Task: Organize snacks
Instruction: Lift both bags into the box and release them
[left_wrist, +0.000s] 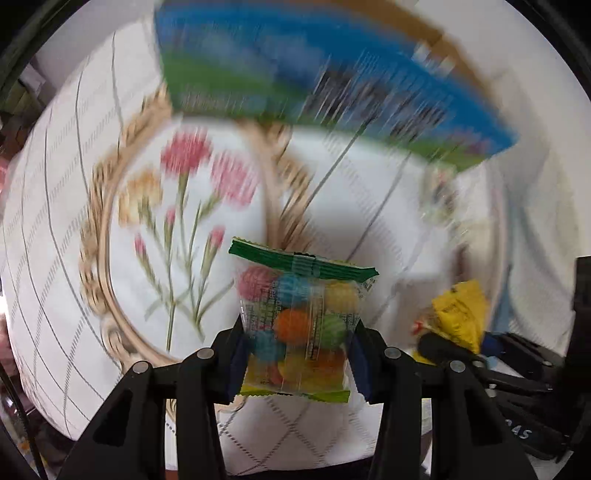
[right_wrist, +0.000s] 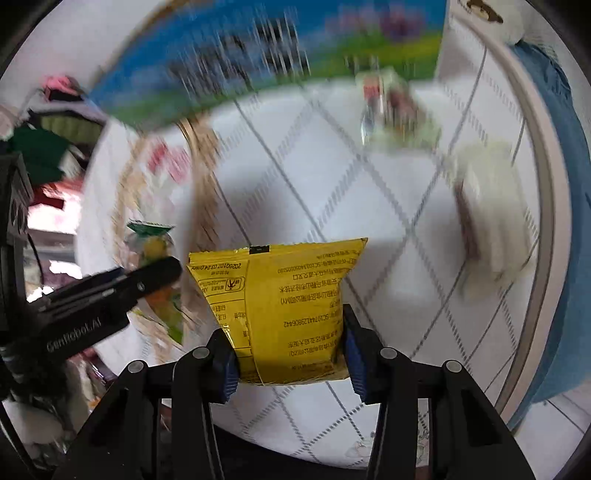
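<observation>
My left gripper is shut on a clear candy packet with coloured balls and green edges, held above the round table. My right gripper is shut on a yellow snack packet. The yellow packet also shows in the left wrist view, and the candy packet in the right wrist view. A blue and green cardboard box stands at the far side of the table; it also shows in the right wrist view. Both views are blurred by motion.
The white quilted tablecloth has a flower print in a gold ring. A clear snack packet and a pale wrapped snack lie on the table at the right. A blue cloth hangs at the right edge.
</observation>
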